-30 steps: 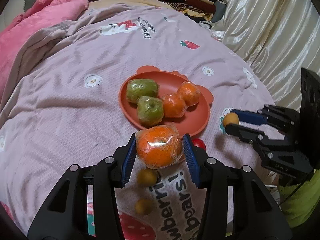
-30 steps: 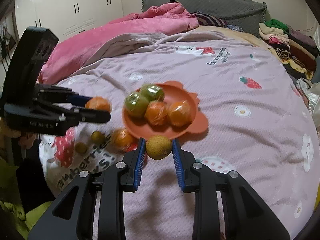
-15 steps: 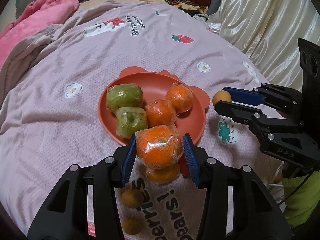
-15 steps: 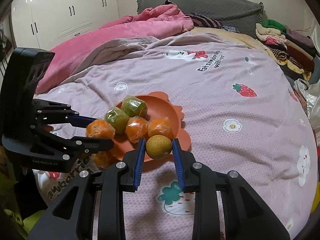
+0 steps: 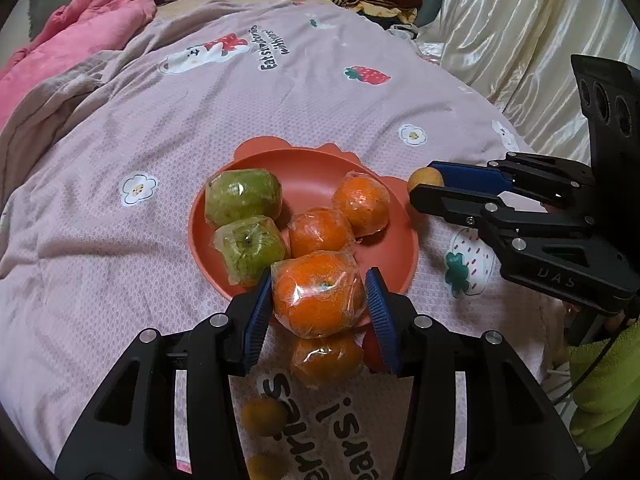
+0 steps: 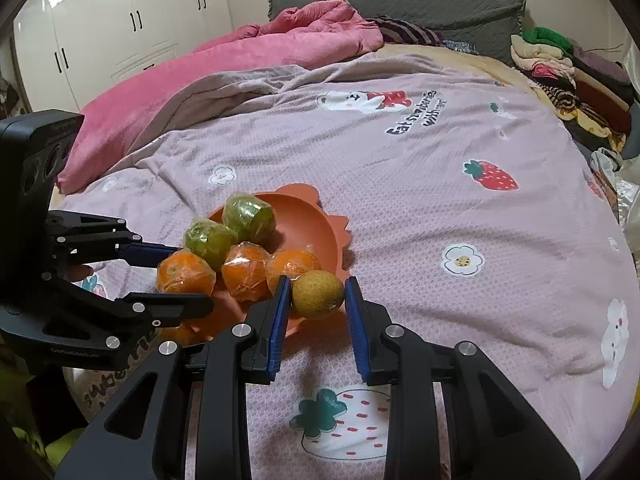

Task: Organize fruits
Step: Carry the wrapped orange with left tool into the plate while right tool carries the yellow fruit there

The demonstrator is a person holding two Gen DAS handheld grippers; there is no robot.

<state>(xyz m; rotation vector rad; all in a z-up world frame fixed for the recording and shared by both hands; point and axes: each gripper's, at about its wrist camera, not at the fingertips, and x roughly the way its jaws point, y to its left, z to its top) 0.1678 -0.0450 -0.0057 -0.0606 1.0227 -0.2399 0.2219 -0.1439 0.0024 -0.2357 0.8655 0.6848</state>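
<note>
I have the plate (image 5: 400,248) sitting on the bedspread (image 5: 120,280) in front of both grippers. On it, two apples (image 5: 242,196) lie at the left, one behind the other, with two oranges (image 5: 320,232) just to their right. My left gripper (image 5: 318,300) holds a third orange (image 5: 318,298) over the plate's near rim. Below it, off the plate, another orange (image 5: 326,358) lies on the bedspread, with two small fruits (image 5: 262,416) nearer still. My right gripper (image 6: 316,298) holds a small fruit (image 6: 317,294) at the plate's right edge. A quilt (image 6: 240,64) is bunched behind at the left, and folded clothes (image 6: 560,64) are stacked behind at the right.
</note>
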